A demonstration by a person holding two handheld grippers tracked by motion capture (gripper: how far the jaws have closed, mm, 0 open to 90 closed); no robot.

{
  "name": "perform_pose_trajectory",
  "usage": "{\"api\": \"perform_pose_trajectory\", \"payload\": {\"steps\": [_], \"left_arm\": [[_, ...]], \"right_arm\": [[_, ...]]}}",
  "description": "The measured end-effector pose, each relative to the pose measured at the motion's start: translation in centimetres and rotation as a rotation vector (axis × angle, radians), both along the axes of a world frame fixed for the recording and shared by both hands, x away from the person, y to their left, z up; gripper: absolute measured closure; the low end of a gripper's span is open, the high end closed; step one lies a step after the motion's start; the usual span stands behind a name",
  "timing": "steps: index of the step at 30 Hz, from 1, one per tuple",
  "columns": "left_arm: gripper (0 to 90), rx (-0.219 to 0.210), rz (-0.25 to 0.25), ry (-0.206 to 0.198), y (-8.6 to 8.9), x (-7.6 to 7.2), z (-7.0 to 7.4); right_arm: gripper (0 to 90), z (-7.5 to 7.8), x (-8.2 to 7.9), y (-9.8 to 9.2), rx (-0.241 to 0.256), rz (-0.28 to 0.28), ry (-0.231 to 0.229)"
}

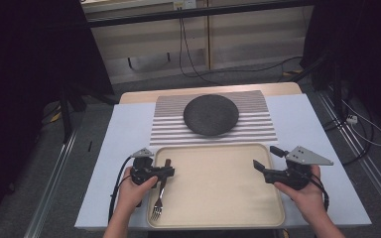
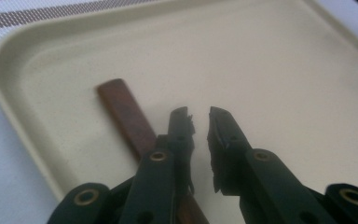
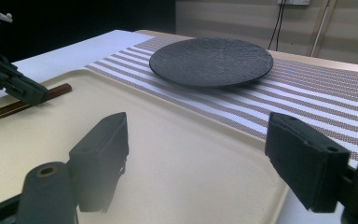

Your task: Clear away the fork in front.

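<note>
— Which step is this, from where you stand?

— The pick-up of the fork, I'd say. It lies inside the tray, along the tray's left wall, tines toward the person and its brown handle pointing at the tray's far rim. The left gripper hangs over the handle, its jaws a narrow slot apart and gripping nothing.

— Is it touching the handle?

— Hard to tell; in the left gripper view the handle runs under the left jaw rather than between the two, so it looks just off line.

— And the other one?

— The right gripper is spread wide and empty, over the tray's right side.

— So what does the next move need?

— Probably shifting the slot across the handle, lowering it, then pinching.

— Anything in the way?

— The tray's left wall sits close to the fork, leaving little room. Beyond the tray's far rim, a dark plate rests on a striped mat on the bench.
</note>
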State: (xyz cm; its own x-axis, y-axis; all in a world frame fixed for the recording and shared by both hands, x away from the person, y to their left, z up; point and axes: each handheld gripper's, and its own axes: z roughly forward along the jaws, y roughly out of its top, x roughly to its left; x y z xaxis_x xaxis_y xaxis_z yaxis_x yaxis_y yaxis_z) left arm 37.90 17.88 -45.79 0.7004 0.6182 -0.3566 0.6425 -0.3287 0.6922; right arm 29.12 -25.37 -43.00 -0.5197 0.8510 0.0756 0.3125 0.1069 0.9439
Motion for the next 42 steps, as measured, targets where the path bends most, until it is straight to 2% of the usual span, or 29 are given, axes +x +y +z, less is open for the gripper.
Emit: {"api": "perform_pose_trajectory", "payload": {"steps": [2,6,8,14,18,22,26,30,36,42], "left_arm": [[79.2,0.024,0.006,-0.013,0.0,0.0,-0.1],[74.1,-0.016,0.009,-0.032,0.5,-0.1,0.6],[71.1,-0.032,0.028,-0.042,0.8,-0.1,0.8],[51.9,-0.071,0.075,-0.089,2.1,-0.5,1.9],[45.6,-0.109,0.089,-0.123,3.2,-0.9,2.7],[39.1,-0.061,0.090,-0.163,4.1,-1.1,3.2],[35.9,-0.042,0.095,-0.172,4.8,-1.3,3.2],[32.9,-0.054,0.108,-0.187,5.2,-1.4,3.3],[27.9,-0.018,0.101,-0.193,5.9,-1.8,3.2],[25.0,-0.030,0.131,-0.197,7.2,-2.3,3.2]], "right_arm": [[21.7,0.0,0.0,-0.1,0.003,-0.004,-0.003],[21.6,0.0,-0.2,-0.1,0.005,-0.001,-0.002],[21.6,0.0,-0.2,-0.2,0.005,-0.001,0.001],[21.5,-0.1,-0.4,-0.2,-0.002,0.004,0.004],[21.3,-0.3,-0.9,-0.3,0.005,0.012,0.013],[21.4,-0.8,-1.2,-0.9,0.019,0.009,0.029],[21.3,-1.1,-1.3,-1.1,0.014,0.011,0.036],[21.3,-1.1,-1.4,-1.1,0.013,0.014,0.037],[21.3,-1.0,-1.3,-1.3,0.020,0.017,0.038],[21.3,-0.9,-1.3,-1.6,0.022,0.003,0.039]]}}
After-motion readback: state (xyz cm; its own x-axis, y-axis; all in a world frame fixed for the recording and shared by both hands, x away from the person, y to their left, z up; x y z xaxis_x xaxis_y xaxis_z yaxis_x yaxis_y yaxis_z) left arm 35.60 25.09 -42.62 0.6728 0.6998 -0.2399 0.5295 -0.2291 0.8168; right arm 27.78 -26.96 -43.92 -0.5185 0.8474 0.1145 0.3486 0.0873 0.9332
